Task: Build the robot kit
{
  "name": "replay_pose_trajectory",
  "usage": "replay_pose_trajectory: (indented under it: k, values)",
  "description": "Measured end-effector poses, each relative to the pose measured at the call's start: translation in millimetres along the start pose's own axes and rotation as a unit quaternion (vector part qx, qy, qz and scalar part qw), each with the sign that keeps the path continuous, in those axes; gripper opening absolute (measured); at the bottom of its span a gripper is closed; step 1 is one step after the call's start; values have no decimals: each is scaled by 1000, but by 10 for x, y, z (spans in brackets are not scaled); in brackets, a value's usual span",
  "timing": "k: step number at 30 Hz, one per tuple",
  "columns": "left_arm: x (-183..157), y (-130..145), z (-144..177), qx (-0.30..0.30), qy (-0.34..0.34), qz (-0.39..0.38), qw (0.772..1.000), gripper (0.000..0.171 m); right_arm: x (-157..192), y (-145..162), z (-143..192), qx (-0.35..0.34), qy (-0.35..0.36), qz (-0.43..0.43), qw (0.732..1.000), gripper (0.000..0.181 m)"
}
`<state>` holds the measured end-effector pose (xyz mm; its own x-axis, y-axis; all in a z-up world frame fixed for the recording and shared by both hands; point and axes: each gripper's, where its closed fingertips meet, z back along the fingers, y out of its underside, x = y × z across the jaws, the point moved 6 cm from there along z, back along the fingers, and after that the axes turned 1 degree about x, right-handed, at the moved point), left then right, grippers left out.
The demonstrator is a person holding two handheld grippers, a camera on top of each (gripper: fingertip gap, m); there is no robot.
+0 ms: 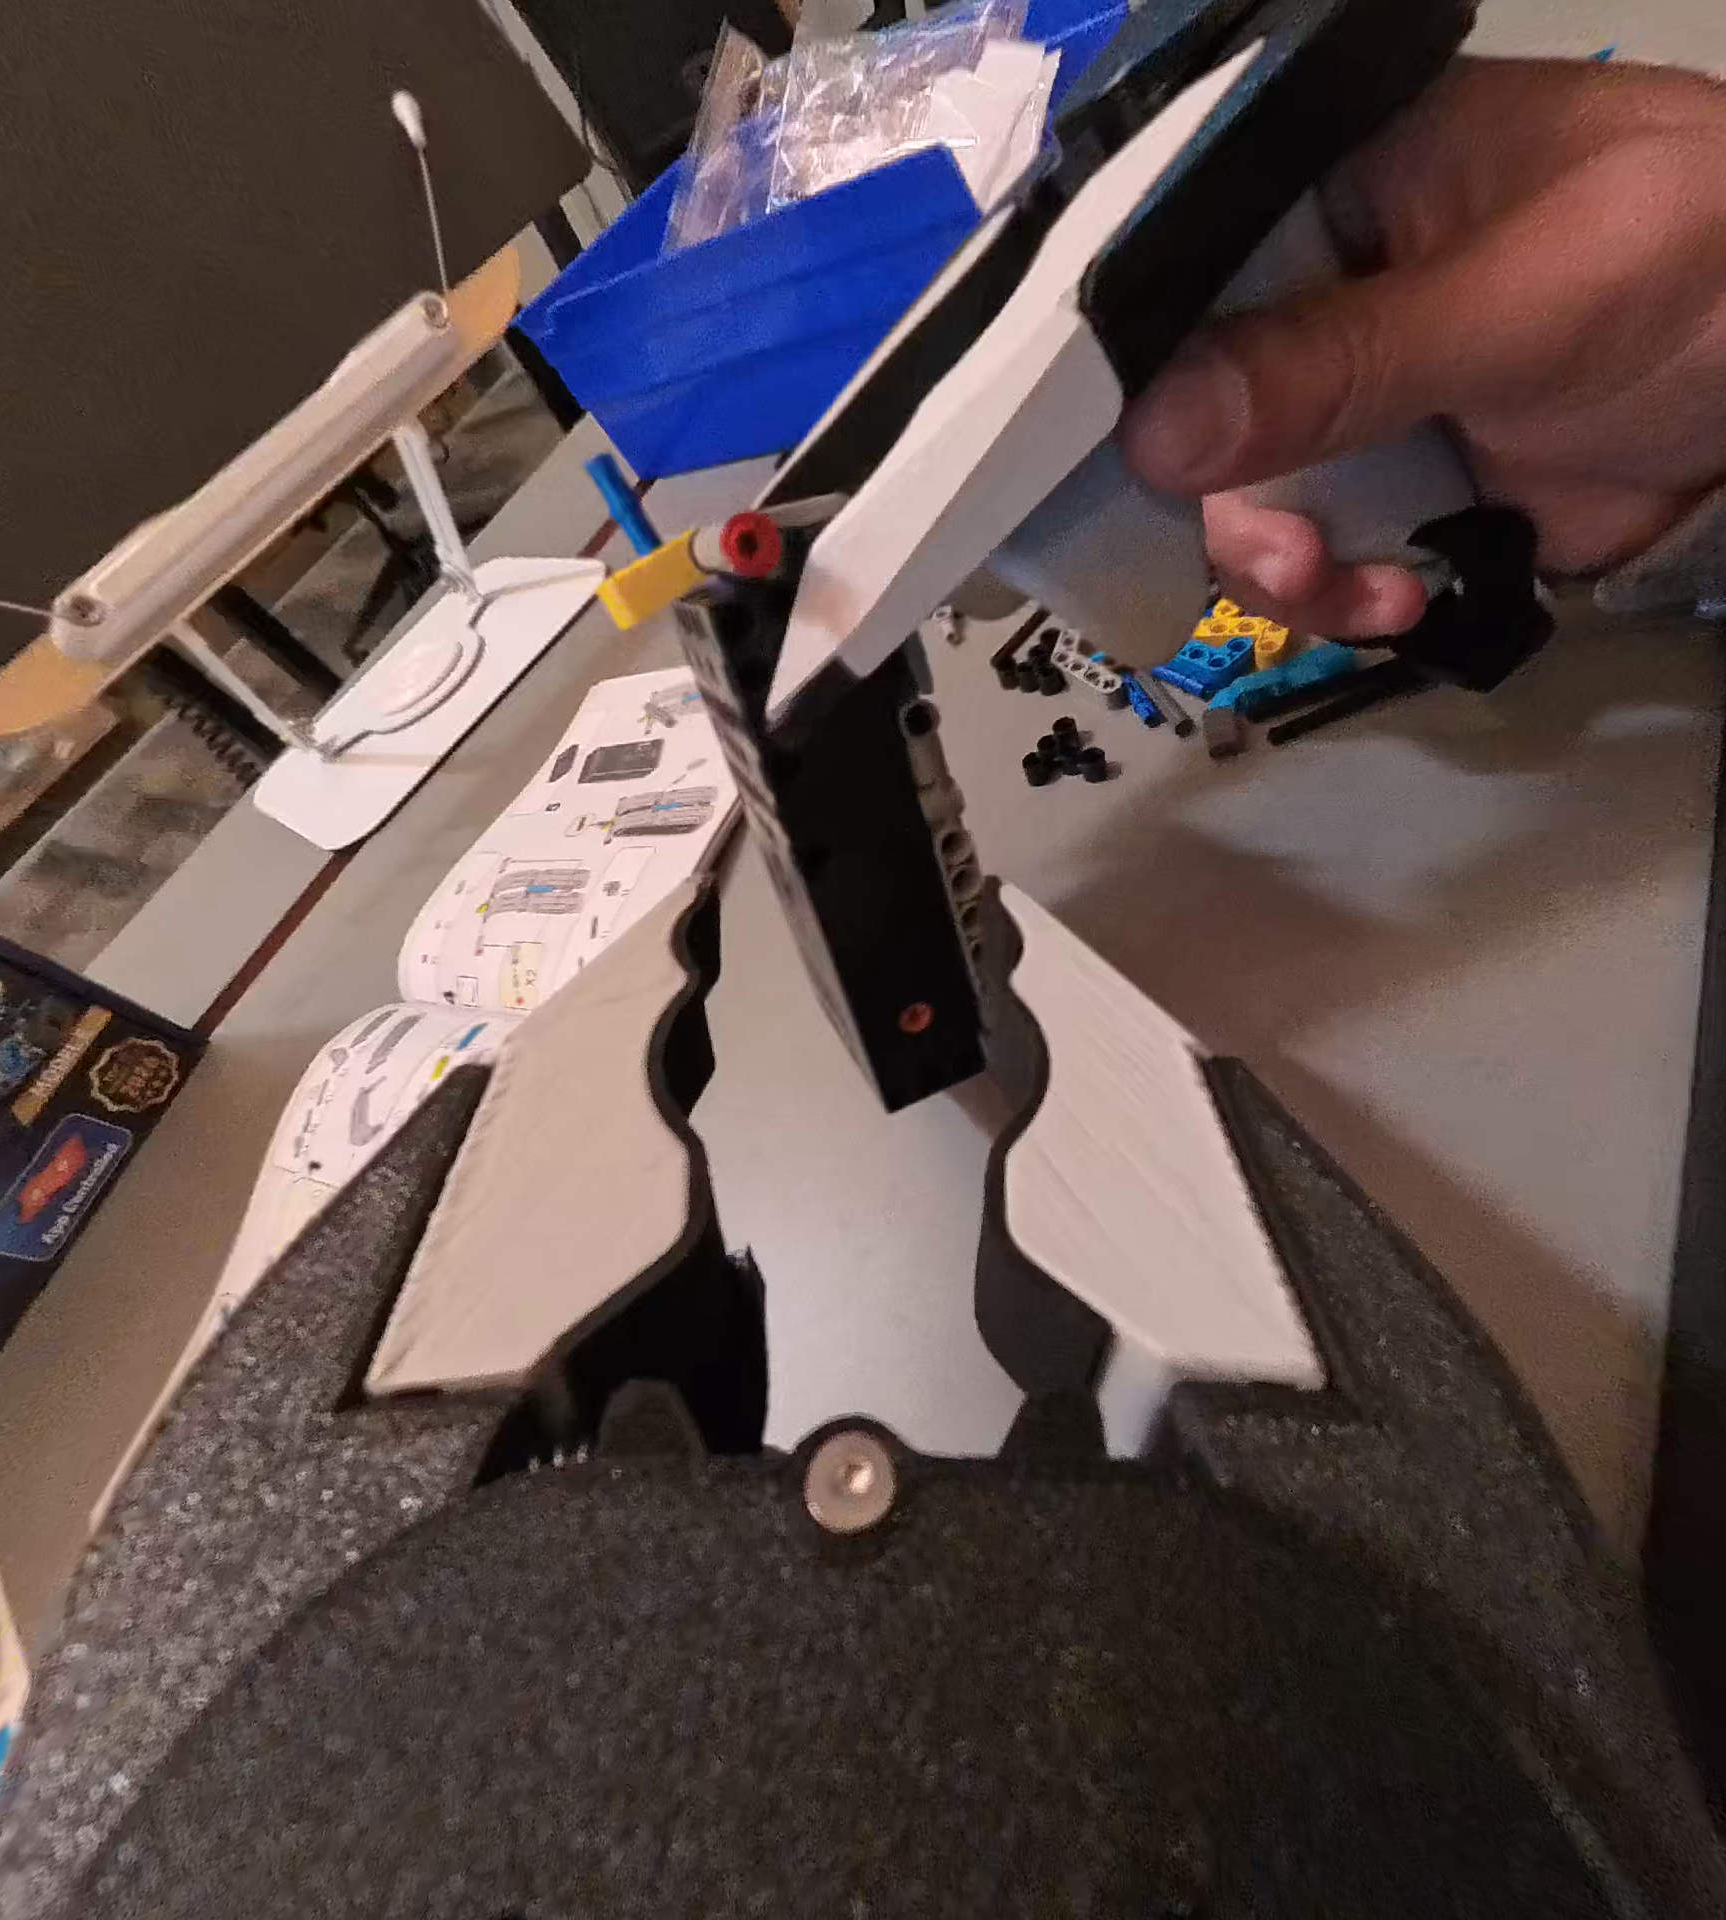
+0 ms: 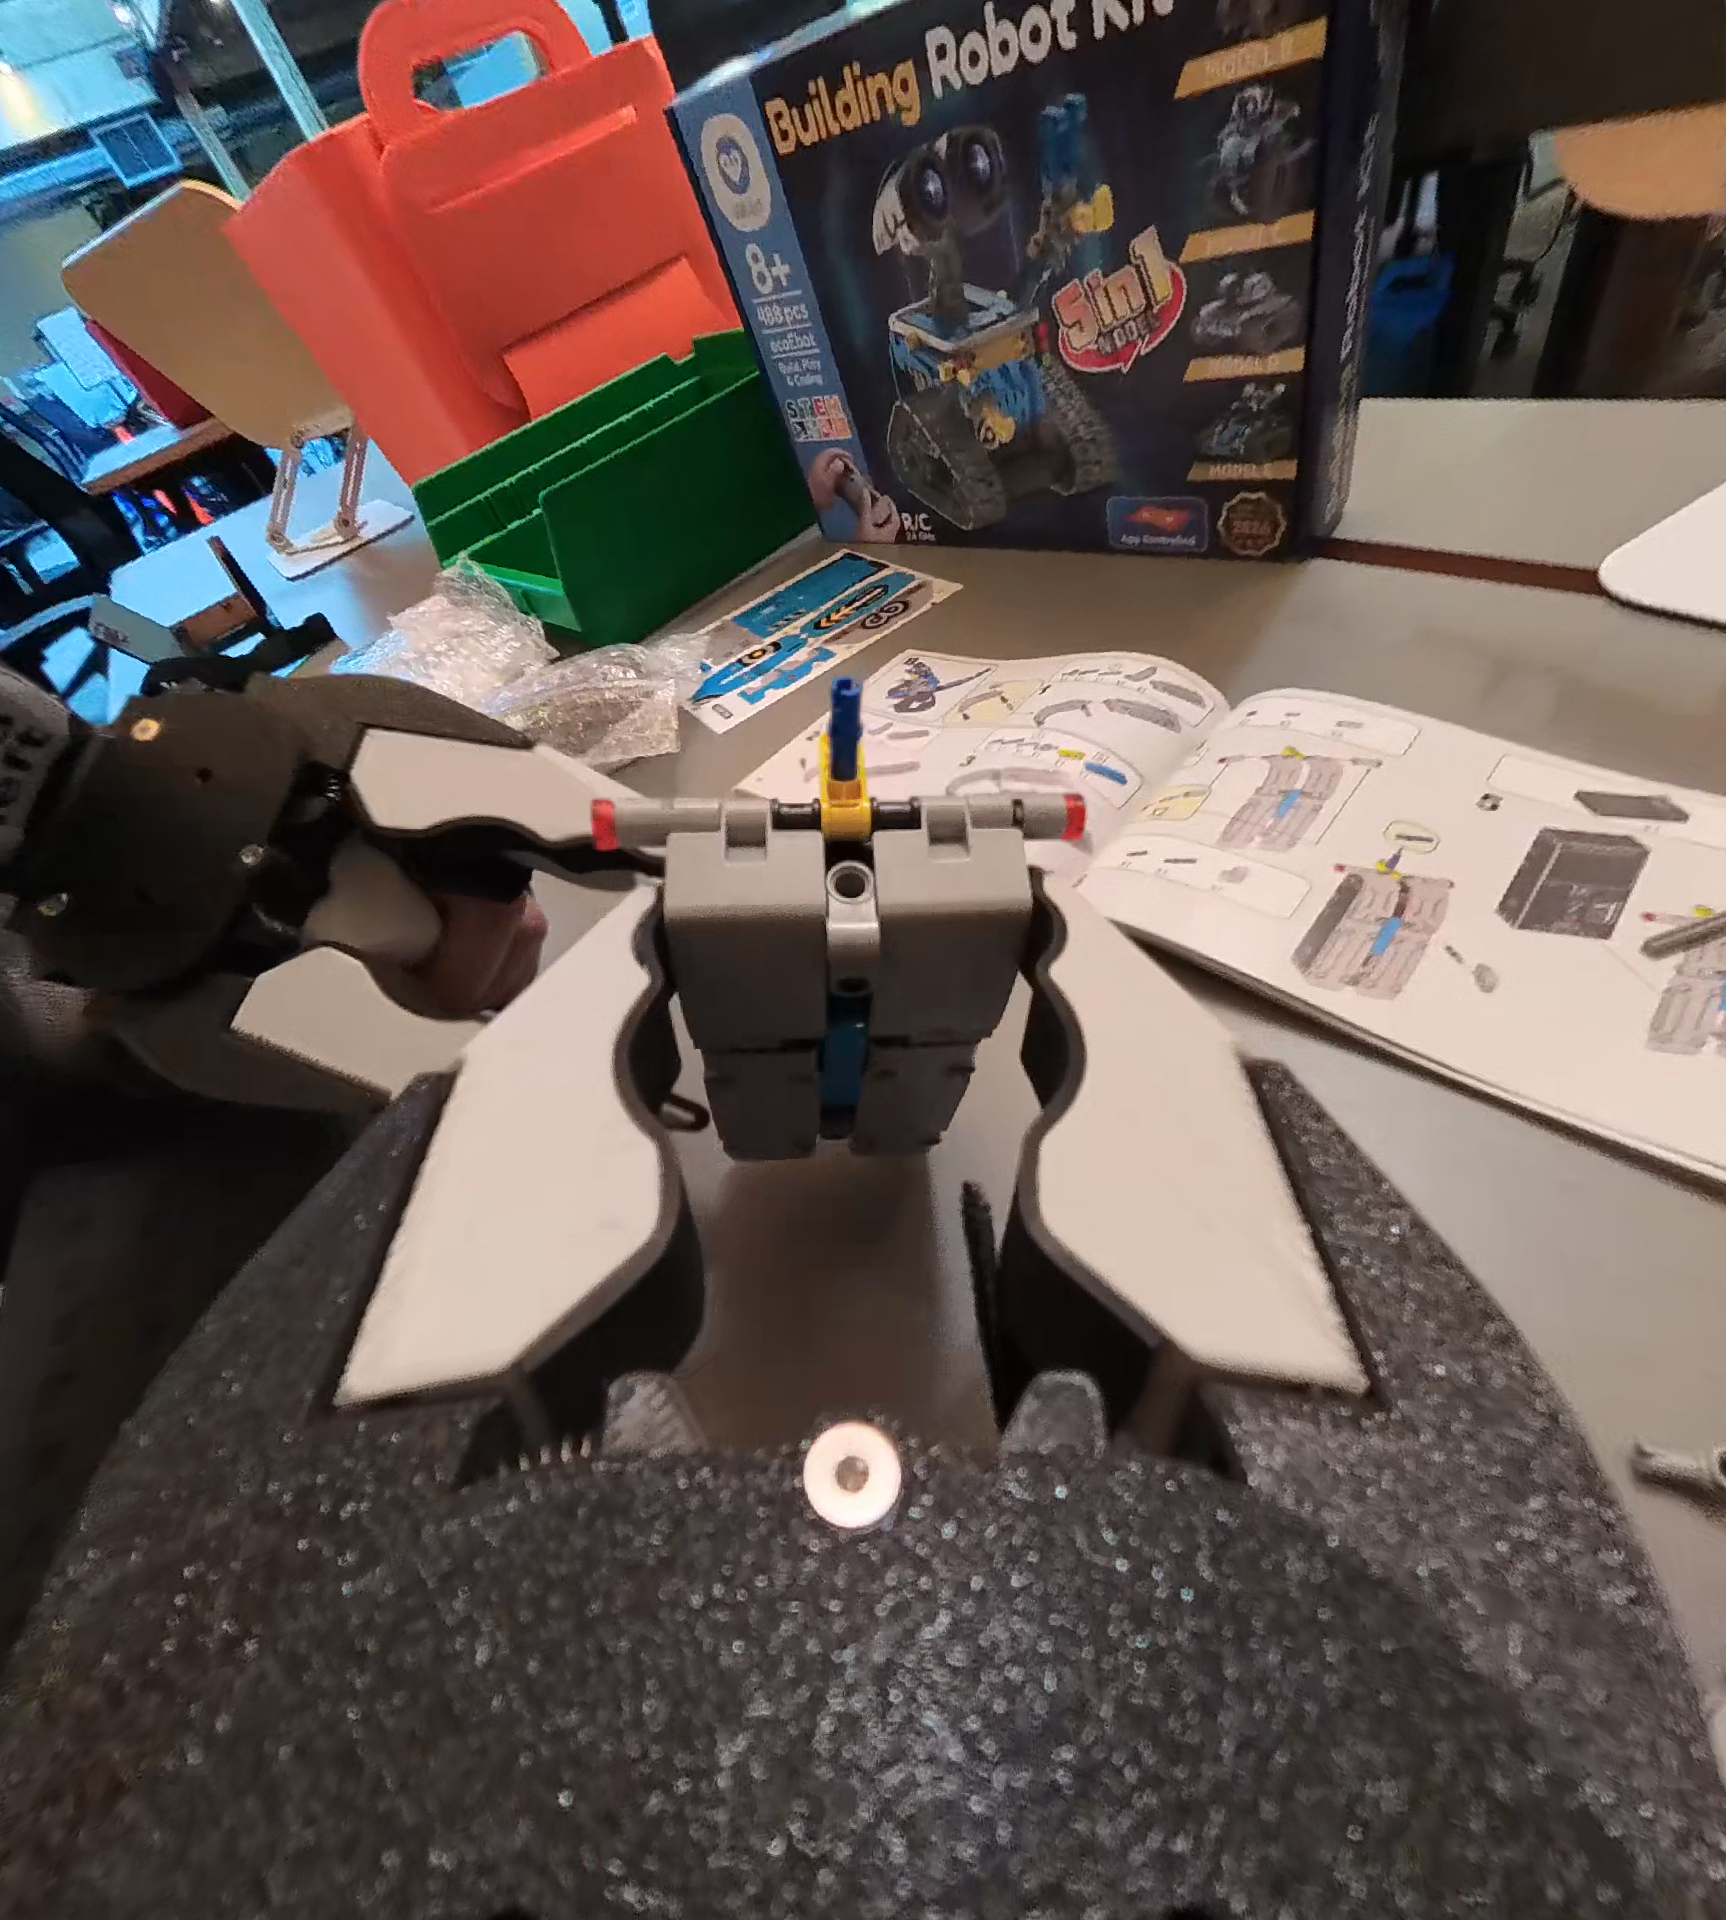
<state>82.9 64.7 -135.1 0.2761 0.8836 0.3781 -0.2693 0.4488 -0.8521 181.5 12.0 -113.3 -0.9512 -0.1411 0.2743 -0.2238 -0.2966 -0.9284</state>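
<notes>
My right gripper (image 2: pixel 848 935) is shut on a grey brick assembly (image 2: pixel 765 935) and holds it upright above the table. A grey axle with red ends (image 2: pixel 651 816) crosses its top, with a yellow connector (image 2: pixel 843 810) and a blue pin (image 2: pixel 843 717) above. My left gripper (image 2: pixel 547 935) comes in from the left, open, with one finger on each side of the assembly's left edge. In the left wrist view the assembly (image 1: pixel 890 966) stands edge-on between my left gripper's (image 1: pixel 854 914) tips. A hand brings the right gripper (image 1: pixel 817 623) down from the upper right.
An open instruction booklet (image 2: pixel 1410 883) lies on the grey table (image 2: pixel 1461 623). A dark kit box (image 2: pixel 1046 260), a green bin (image 2: pixel 630 520) and an orange bin (image 2: pixel 485 260) stand behind. A blue bin (image 1: pixel 755 312), loose small parts (image 1: pixel 1150 686) and a white stand base (image 1: pixel 423 696) lie beyond. There is about 5 cm between the tips of the two grippers.
</notes>
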Motion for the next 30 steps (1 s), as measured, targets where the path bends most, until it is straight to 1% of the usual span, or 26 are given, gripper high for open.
replay_pose_trajectory:
  k: [2, 6, 10, 12, 15, 22, 24, 26, 30]
  values:
    - [23, 71, 28, -6, 16, 18, 1000, 49, 6, 45, -22, 13, 1, 1, 1000, 64]
    - [141, 162, 37, 10, 48, 99, 994, 49, -11, 71, -29, 22, 23, 20, 999, 65]
    - [279, 339, -5, 48, 74, 203, 975, 48, -146, 73, 48, 8, 30, -25, 999, 65]
    - [322, 397, -23, 56, 85, 232, 967, 48, -193, 81, 69, 0, 21, -49, 999, 64]
    - [367, 435, -39, 62, 77, 227, 969, 48, -221, 88, 84, -5, 16, -60, 998, 64]
    - [372, 443, -46, 55, 92, 237, 965, 48, -132, 110, 81, 1, 4, -23, 1000, 65]
    - [349, 389, -13, 34, 101, 235, 966, 48, -130, 120, 98, 1, 4, -22, 1000, 64]
    - [285, 288, 29, 6, 128, 230, 965, 49, -132, 125, 107, 1, 2, -25, 1000, 65]
    - [213, 206, 63, -7, 137, 196, 971, 50, -97, 133, 86, 4, -16, -29, 999, 65]
